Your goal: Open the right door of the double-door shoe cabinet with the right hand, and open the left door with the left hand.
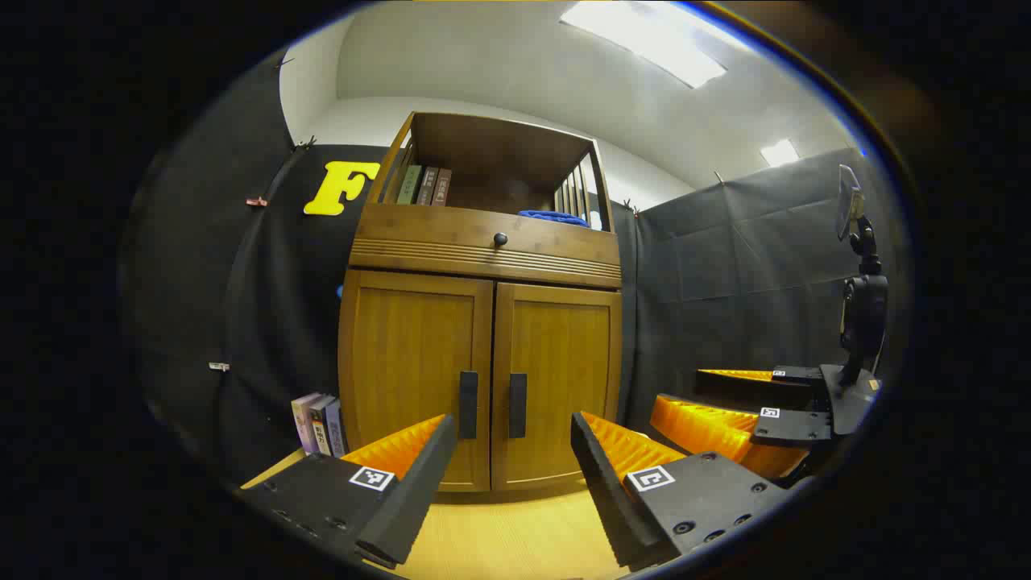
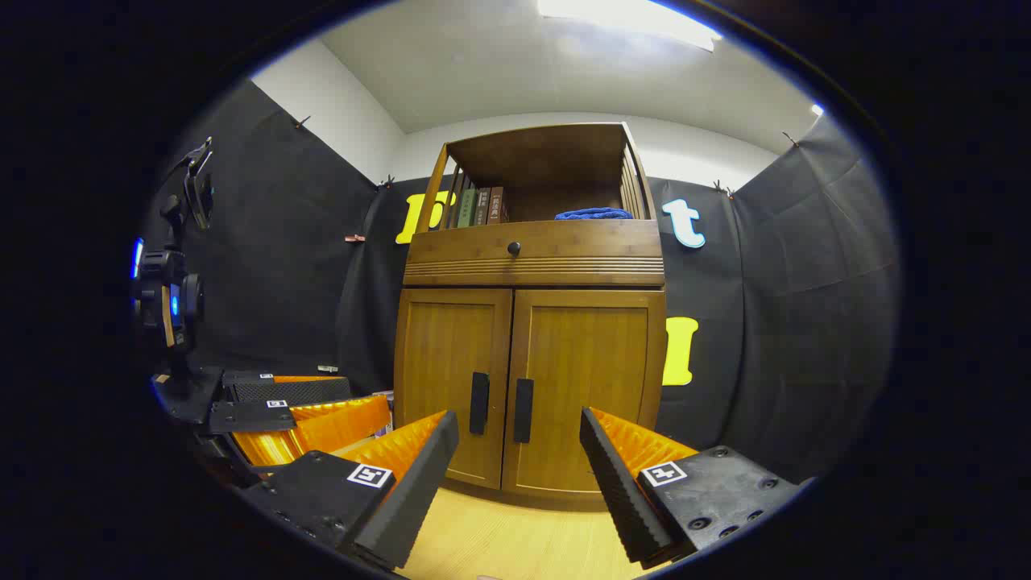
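Both doors shut on shoe cabinet, dead ahead at 12 o'clock.
Left hand-held gripper and right hand-held gripper both spread, holding nothing, short of the handles.

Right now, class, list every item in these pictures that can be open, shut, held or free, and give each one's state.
Left wooden cabinet door: shut.
Right wooden cabinet door: shut.
Wooden drawer with round dark knob: shut.
Left gripper: open, holding nothing, short of the doors.
Right gripper: open, holding nothing, short of the doors.
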Demonstrator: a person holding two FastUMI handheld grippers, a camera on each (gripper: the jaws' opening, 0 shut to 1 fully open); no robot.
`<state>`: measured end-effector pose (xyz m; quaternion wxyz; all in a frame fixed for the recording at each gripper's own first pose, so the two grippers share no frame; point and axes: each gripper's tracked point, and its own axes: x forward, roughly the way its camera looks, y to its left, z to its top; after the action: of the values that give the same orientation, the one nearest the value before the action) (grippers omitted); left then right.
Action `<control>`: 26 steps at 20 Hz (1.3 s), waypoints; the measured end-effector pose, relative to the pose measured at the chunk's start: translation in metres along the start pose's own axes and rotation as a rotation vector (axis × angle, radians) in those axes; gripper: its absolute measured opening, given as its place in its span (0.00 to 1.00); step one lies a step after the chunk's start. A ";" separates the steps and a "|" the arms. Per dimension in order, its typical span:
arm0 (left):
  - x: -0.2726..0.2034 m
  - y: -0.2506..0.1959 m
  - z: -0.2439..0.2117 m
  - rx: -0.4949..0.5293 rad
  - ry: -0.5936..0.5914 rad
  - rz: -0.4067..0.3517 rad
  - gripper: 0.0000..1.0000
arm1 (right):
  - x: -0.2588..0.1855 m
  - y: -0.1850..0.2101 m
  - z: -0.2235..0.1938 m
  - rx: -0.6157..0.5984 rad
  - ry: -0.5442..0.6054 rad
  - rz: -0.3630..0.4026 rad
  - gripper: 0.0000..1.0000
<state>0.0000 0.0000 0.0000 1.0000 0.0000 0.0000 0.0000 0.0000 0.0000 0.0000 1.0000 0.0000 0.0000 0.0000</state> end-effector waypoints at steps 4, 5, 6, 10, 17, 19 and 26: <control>-0.003 0.003 0.008 0.022 -0.038 0.020 0.90 | 0.000 0.000 0.000 0.006 0.003 0.002 0.96; -0.005 0.003 0.009 0.025 -0.041 0.022 0.90 | 0.000 -0.001 0.000 0.005 0.003 0.000 0.96; -0.005 0.003 0.009 0.023 -0.044 0.022 0.90 | -0.001 -0.001 0.001 0.004 0.003 -0.001 0.96; -0.007 0.002 0.008 0.012 -0.044 0.014 0.90 | -0.005 0.002 0.001 0.000 -0.002 0.007 0.97; -0.010 0.002 0.009 0.003 -0.041 0.000 0.90 | -0.008 0.005 -0.001 -0.005 -0.003 0.018 0.97; -0.011 0.002 0.009 -0.002 -0.043 -0.002 0.90 | -0.008 0.005 -0.002 -0.011 -0.002 0.019 0.97; -0.014 0.006 0.008 0.001 -0.043 -0.001 0.90 | -0.010 0.006 -0.004 -0.021 -0.003 0.020 0.97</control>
<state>-0.0142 0.0058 0.0081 0.9998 0.0006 -0.0213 -0.0005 -0.0097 0.0058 -0.0039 0.9999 -0.0103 -0.0014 0.0100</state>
